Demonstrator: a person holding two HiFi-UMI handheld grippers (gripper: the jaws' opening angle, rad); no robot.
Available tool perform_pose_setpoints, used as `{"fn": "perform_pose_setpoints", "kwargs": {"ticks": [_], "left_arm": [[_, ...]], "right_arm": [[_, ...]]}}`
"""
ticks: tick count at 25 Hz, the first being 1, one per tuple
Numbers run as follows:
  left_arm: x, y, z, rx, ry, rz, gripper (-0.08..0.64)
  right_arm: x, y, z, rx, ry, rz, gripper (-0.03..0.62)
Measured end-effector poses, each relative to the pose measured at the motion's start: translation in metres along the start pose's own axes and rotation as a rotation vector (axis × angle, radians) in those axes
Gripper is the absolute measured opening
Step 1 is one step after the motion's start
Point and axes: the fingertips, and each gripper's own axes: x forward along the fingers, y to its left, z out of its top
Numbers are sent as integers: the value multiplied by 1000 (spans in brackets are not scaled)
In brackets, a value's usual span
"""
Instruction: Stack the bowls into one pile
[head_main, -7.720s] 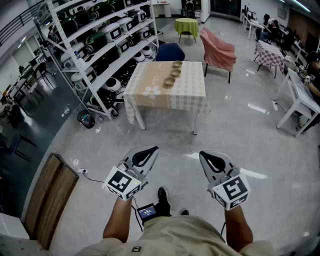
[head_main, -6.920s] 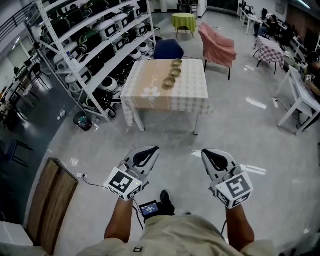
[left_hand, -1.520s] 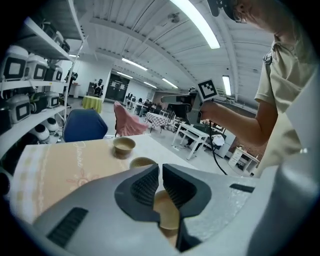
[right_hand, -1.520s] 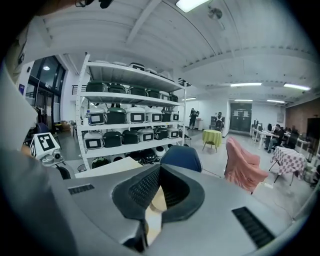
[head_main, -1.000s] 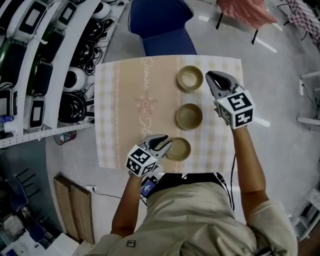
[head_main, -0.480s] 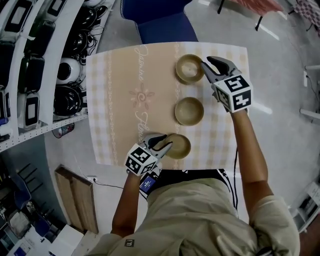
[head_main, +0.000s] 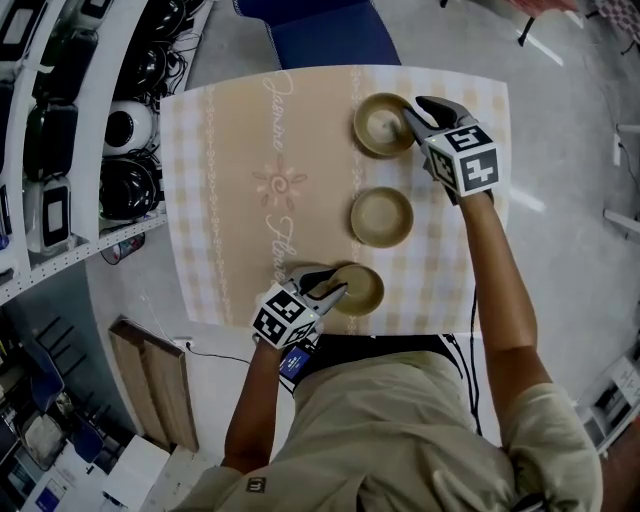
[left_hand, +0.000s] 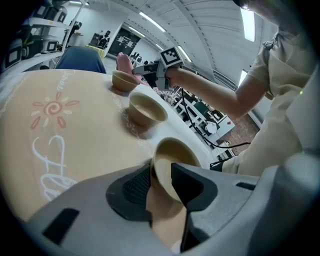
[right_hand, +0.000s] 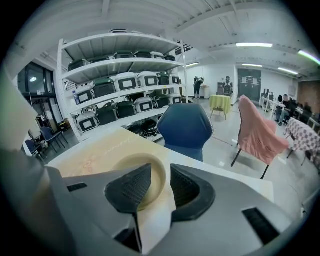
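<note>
Just now both grippers have been spreading their jaws while dropping onto the bowls, so each stands released with a rim inside the gap. The left gripper (head_main: 328, 283) straddles the left wall of the near bowl (head_main: 358, 290), low in the middle of the head view. In its own view one finger sits outside the wall and the other inside the hollow, and neither pad is squeezing yet. The right gripper (head_main: 413, 108) hung beside the gap between the two upper bowls a second ago. It has since come to the right rim of the far bowl (head_main: 380, 125), upper middle of the frame, and its view shows that rim (right_hand: 159, 182) between spread jaws. My reading is that both pick-ups are set and only the closing is left, while stacking itself has not begun. The middle bowl (head_main: 381, 217) lies untouched between the other two, and all three sit apart in a column. They are matching round tan bowls with paler matt insides, empty and upright. They rest on a table (head_main: 230, 200) under a beige checked cloth with a swirl motif. A blue chair (head_main: 330, 30) stands beyond its top edge, and shelves (head_main: 60, 120) of appliances fill the left side.
</note>
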Motion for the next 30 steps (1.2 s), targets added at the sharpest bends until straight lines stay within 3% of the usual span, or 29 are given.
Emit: {"fn": "perform_pose_setpoints", "kwargs": {"ticks": [9, 14, 18, 30], "left_arm": [[11, 7, -7, -18, 51, 7, 114], [14, 11, -8, -16, 66, 24, 76], [16, 17, -12, -9, 89, 53, 17], [13, 15, -14, -20, 89, 47, 14]], "right_arm": [[21, -8, -19, 45, 53, 20, 114], [23, -11, -25, 70, 60, 35, 36], [23, -11, -24, 102, 50, 49, 25], [14, -1, -15, 145, 27, 85, 14]]}}
